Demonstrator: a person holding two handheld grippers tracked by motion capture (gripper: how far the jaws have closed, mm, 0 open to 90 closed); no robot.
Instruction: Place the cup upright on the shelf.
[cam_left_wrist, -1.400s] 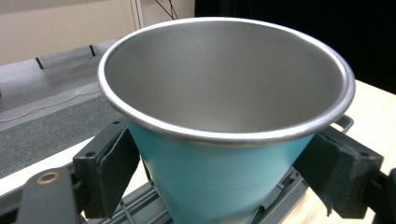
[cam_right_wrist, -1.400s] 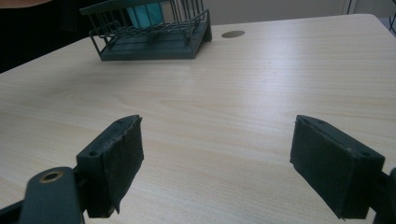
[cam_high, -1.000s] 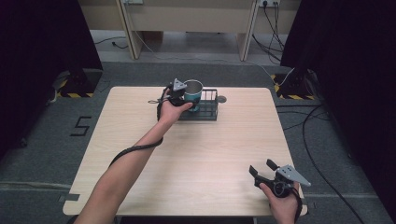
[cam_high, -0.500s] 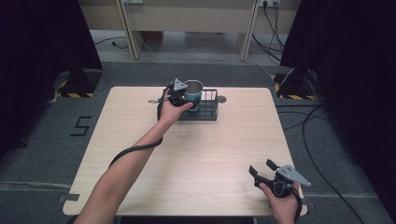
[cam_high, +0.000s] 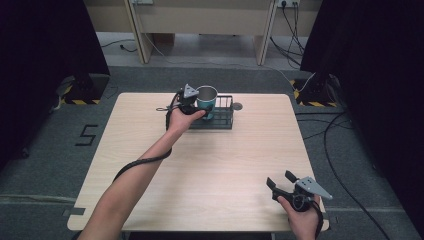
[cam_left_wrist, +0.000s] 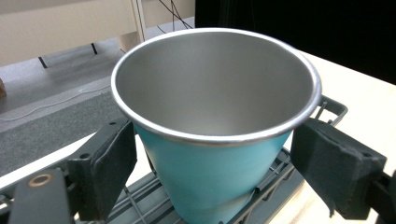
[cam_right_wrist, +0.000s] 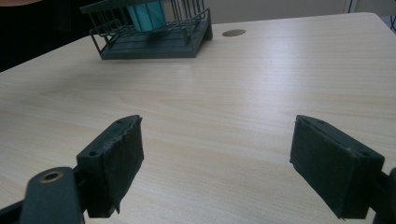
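A teal metal cup (cam_high: 206, 101) with a bare steel inside stands upright in a dark wire rack (cam_high: 223, 120) at the table's far middle. My left gripper (cam_high: 202, 106) is at the rack's left end. In the left gripper view its pads (cam_left_wrist: 106, 168) stand wide on either side of the cup (cam_left_wrist: 215, 177), just under the rim, so the left gripper (cam_left_wrist: 214, 163) is open. My right gripper (cam_high: 280, 178) rests near the front right edge, open, with bare table between its pads (cam_right_wrist: 119, 158). From there the rack (cam_right_wrist: 154, 44) and the cup (cam_right_wrist: 147, 16) lie far ahead.
The light wooden table (cam_high: 225, 165) has a round cable hole (cam_high: 237, 106) just right of the rack. The left gripper's cable (cam_high: 142, 162) trails along the forearm. Grey carpet, dark curtains and floor cables surround the table.
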